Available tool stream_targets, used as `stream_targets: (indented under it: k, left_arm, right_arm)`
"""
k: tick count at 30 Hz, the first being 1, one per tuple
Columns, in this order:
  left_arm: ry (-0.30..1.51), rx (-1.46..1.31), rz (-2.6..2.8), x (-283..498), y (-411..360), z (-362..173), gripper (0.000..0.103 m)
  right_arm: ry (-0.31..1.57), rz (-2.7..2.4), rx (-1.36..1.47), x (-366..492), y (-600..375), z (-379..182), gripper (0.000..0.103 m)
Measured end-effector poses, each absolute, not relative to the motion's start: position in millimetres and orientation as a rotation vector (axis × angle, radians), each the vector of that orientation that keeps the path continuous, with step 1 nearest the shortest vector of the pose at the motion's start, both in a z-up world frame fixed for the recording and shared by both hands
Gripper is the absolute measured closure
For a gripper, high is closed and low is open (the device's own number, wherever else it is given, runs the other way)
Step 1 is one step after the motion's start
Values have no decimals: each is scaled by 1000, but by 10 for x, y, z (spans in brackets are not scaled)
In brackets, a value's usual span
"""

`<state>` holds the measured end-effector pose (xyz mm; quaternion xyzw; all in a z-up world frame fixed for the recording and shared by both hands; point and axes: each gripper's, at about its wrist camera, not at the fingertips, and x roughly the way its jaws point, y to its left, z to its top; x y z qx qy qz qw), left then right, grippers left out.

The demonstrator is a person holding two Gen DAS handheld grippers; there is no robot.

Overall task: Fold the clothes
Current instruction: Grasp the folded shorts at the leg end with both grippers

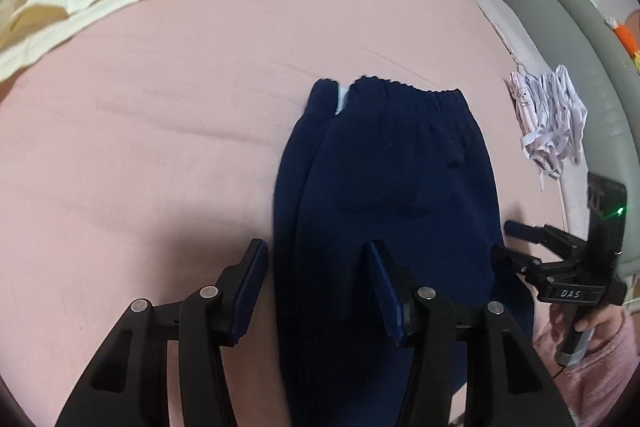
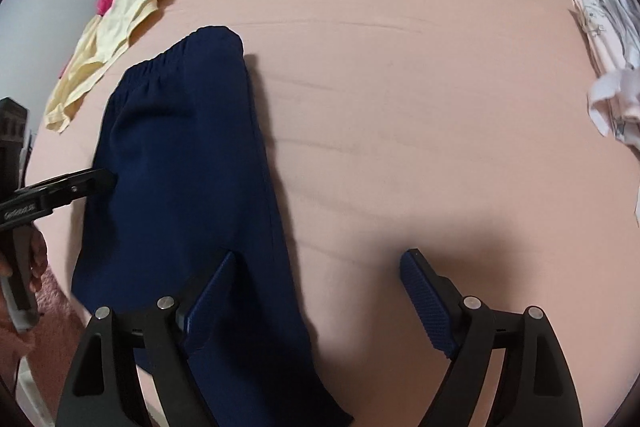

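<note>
Navy trousers folded lengthwise, pink sheet, fingers spread

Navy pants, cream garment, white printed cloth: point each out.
Navy blue fleece pants (image 1: 400, 179): left wrist view, upper leg panel.
Pale cream yellow garment (image 2: 116, 31): right wrist view, middle of fabric.
Crumpled white printed cloth (image 1: 552, 115): left wrist view, centre of bundle.
</note>
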<state>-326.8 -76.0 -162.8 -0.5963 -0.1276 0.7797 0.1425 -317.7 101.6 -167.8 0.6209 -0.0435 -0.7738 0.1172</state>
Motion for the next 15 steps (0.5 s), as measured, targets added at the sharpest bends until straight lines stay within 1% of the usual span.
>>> stream_targets:
  k: [2,3,4,5,6,7,9,11,13,15]
  left_arm:
    - [-290,-1702,2264,-3311,-639,-1613,55]
    - [-290,-1691,2249,-3334,-589,-1609,59]
    - [-296,-1684,2233,-3360,-546,-1606,67]
    - [-293,-1680,2220,-3395,-495,-1597,83]
    - [-279,-1680,2222,-3427,-455,-1581,91]
    - [-274,-1674,2223,-3457,-420,-1554,94]
    - [-302,-1626,2220,-3510,-379,-1445,95]
    - [-301,-1551,2241,-3417,-330,-1271,95]
    - [-278,-1476,2277,-3249,-492,-1248,95]
    - [-286,-1406,2305,-2857,-497,-1078,95]
  right_arm:
    - [-128,-2227,1782,-3201,891,-1663,28]
    - [-113,-2214,1777,-3173,802,-1668,35]
    - [-83,-2199,1779,-3215,746,-1662,44]
    - [-58,-2187,1775,-3179,659,-1644,52]
    - [-33,-2176,1770,-3138,569,-1626,68]
    - [-54,-2167,1771,-3093,515,-1597,80]
    - [-124,-2155,1763,-3053,450,-1539,93]
    - [-198,-2163,1729,-3058,434,-1452,93]
    - [-212,-2199,1641,-2984,390,-1238,94]
    - [-229,-2225,1568,-2877,355,-1047,93]
